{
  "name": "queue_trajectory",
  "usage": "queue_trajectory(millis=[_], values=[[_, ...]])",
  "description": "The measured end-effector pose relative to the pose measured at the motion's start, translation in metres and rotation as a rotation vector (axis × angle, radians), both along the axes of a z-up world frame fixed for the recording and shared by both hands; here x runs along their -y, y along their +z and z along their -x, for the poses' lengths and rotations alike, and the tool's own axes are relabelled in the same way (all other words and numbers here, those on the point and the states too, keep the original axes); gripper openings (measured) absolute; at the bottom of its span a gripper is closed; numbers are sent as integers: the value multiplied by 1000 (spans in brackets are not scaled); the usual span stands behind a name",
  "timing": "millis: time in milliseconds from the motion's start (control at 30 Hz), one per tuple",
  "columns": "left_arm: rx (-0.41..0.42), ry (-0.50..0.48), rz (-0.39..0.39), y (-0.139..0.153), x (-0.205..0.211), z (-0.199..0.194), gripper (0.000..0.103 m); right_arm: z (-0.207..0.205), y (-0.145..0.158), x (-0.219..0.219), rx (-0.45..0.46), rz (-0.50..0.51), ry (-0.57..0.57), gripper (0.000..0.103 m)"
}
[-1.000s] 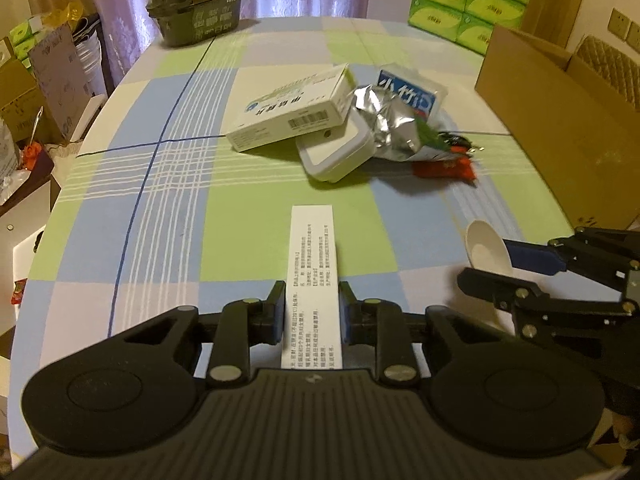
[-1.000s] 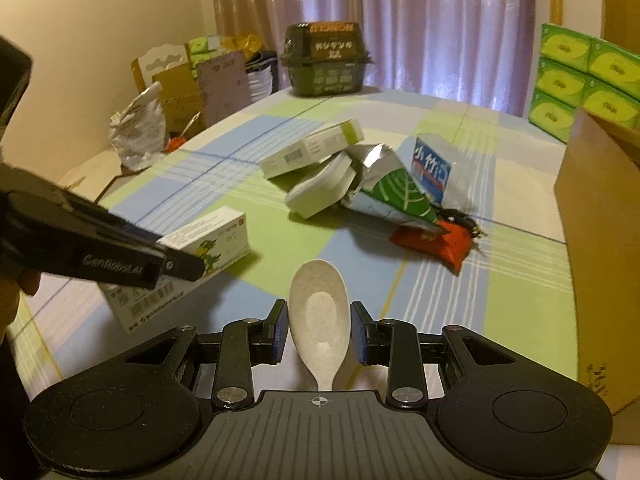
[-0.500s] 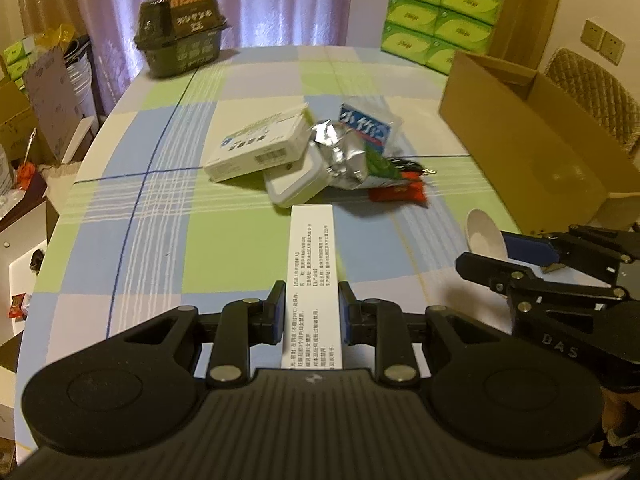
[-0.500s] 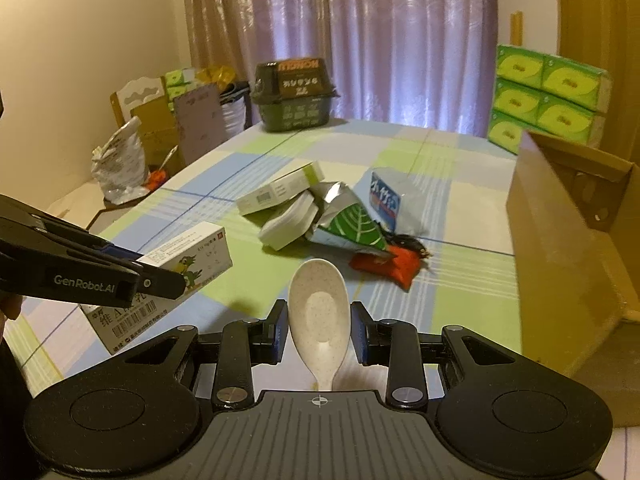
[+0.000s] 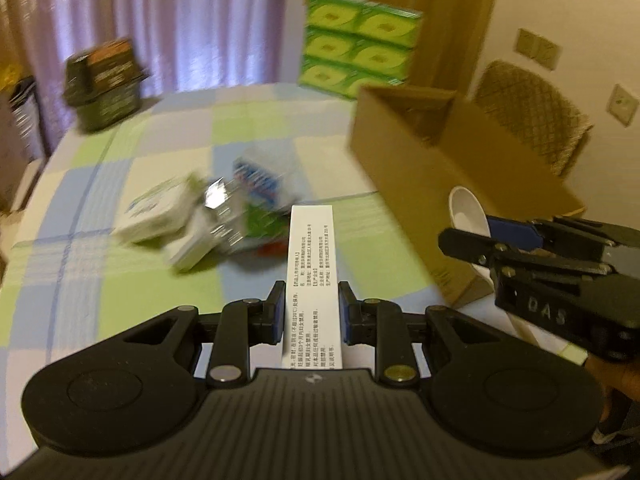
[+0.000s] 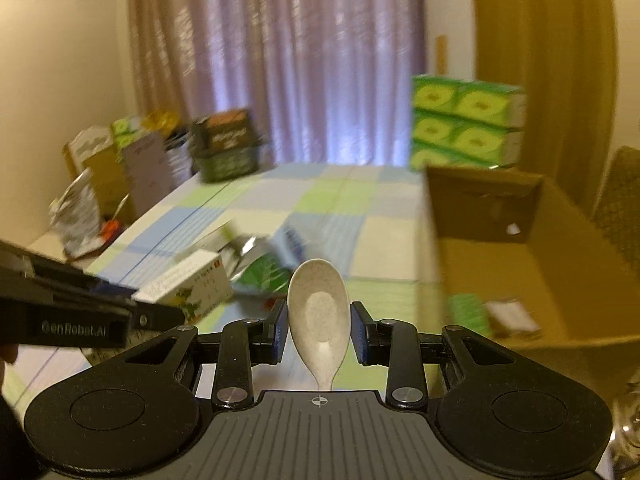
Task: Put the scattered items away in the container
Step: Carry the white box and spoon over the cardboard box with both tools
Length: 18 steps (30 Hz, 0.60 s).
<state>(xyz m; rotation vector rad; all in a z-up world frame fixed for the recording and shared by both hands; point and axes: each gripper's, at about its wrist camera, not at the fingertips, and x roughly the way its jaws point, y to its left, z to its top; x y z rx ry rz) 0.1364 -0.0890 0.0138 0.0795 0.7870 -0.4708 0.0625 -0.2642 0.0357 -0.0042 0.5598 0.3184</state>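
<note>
Left wrist view: your left gripper (image 5: pixel 312 312) pinches a white medicine box (image 5: pixel 311 276) by its long sides, lifted above the checked tablecloth (image 5: pixel 120 280).
Right of it: your right gripper (image 5: pixel 480 236) carries the spoon (image 5: pixel 466 212) in front of the cardboard box (image 5: pixel 452 168) near wall.
Ahead on the cloth: blurred pile of scattered items (image 5: pixel 208 220), white packs and a foil pouch; contacts unclear.
Far end: dark basket (image 5: pixel 102 84), green tissue packs (image 5: pixel 360 46), chair (image 5: pixel 532 112) behind the carton.

Right wrist view: your right gripper (image 6: pixel 319 330) is clamped on a speckled white spoon (image 6: pixel 319 316), bowl forward.
Container: cardboard box (image 6: pixel 500 208) open at right, green pack (image 6: pixel 466 314) and pale item (image 6: pixel 512 316) inside.
In the way: your left gripper (image 6: pixel 156 316) and its medicine box (image 6: pixel 188 286) cross in from the left.
</note>
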Motion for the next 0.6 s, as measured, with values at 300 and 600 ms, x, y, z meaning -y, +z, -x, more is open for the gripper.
queue_trajectory(millis=[300,600], values=[[78,-141,69,41,90,-24,21,-40,58,82,92,-14,-142,35],[41,-174,153,42,154,-53,21,-80,57,140,69,-32,-207,35]])
